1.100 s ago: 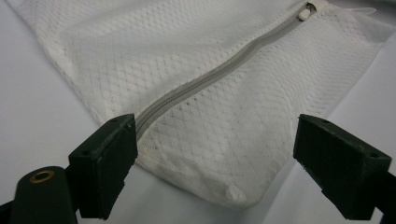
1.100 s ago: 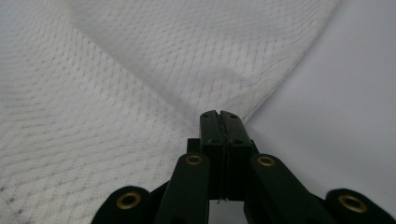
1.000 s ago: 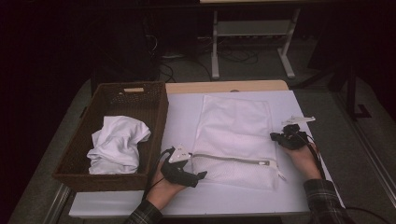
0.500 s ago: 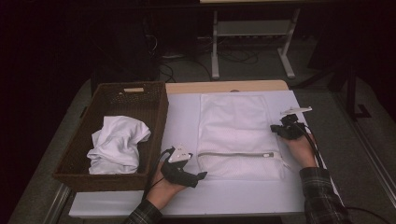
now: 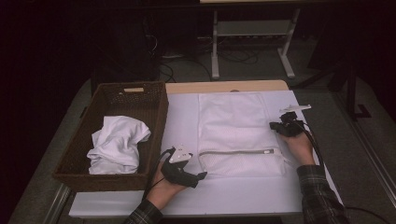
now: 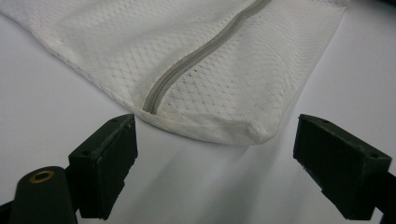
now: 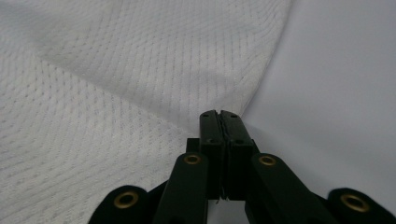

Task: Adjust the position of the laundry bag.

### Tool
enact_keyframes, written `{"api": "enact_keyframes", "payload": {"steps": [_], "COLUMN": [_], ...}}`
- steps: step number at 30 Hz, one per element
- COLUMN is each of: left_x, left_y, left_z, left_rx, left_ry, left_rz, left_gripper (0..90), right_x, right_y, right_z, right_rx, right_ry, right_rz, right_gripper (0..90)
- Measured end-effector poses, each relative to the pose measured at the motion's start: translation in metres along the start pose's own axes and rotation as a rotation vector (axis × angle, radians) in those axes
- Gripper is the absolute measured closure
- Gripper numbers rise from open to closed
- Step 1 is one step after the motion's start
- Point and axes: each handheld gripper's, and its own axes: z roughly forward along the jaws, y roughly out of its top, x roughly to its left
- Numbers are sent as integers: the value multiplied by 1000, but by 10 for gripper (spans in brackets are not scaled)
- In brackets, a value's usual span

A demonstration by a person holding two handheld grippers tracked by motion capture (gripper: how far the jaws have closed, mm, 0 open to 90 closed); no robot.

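Nearest the person, the left gripper (image 5: 201, 176) lies low on the white table cover (image 5: 233, 196), jaws spread wide with nothing between them; in the left gripper view they frame the near corner of the flat white mesh laundry bag (image 6: 201, 60), which lies just ahead of the pads without touching them. That corner is a rounded, stitched hem, and a grey zipper (image 6: 196, 56) ends just short of it. The bag's cloth is a fine honeycomb net, soft and slightly puckered along the seam.

The bag (image 5: 238, 135) lies spread out in the middle of the cover, its zipper (image 5: 236, 152) running across its near part.

At the bag's right edge, further from the person than the zipper, the right gripper (image 5: 276, 126) has its jaws pressed together on the mesh hem, having eased slightly apart just now; in the right gripper view the cloth (image 7: 140, 93) ridges up from the pinch in a shallow fold.

Left of the bag stands a dark brown woven rectangular basket (image 5: 154, 135), close against the cover's edge, holding a crumpled white cloth (image 5: 116, 144).

Beyond the bag, a strip of bare wooden tabletop (image 5: 224, 87) shows.
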Motion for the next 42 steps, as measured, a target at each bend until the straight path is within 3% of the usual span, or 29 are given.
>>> {"api": "enact_keyframes", "payload": {"steps": [4, 6, 8, 10, 18, 22, 42], "left_x": [0, 1, 1, 2, 0, 1, 0], "left_y": [0, 0, 0, 0, 1, 1, 1], "left_z": [0, 0, 0, 0, -1, -1, -2], "left_rx": [-2, -5, -5, -5, -4, -6, -8], "left_ry": [-7, -16, -16, -22, -26, -22, -14], "left_rz": [-4, -17, -17, -24, -6, -6, -11], "left_gripper": [132, 129, 126, 126, 126, 126, 127], "right_x": [0, 0, 1, 4, 11, 15, 27], "right_y": [2, 3, 3, 4, 2, 0, -14], "right_z": [-4, -7, -8, -13, -16, -15, -52], "right_rx": [-29, -40, -45, -52, -21, 4, -32], "right_ry": [15, 41, 48, 59, 52, 62, 73], "right_rz": [23, 46, 51, 41, 23, 9, 9], "right_gripper": [599, 530, 530, 467, 382, 242, 227]}}
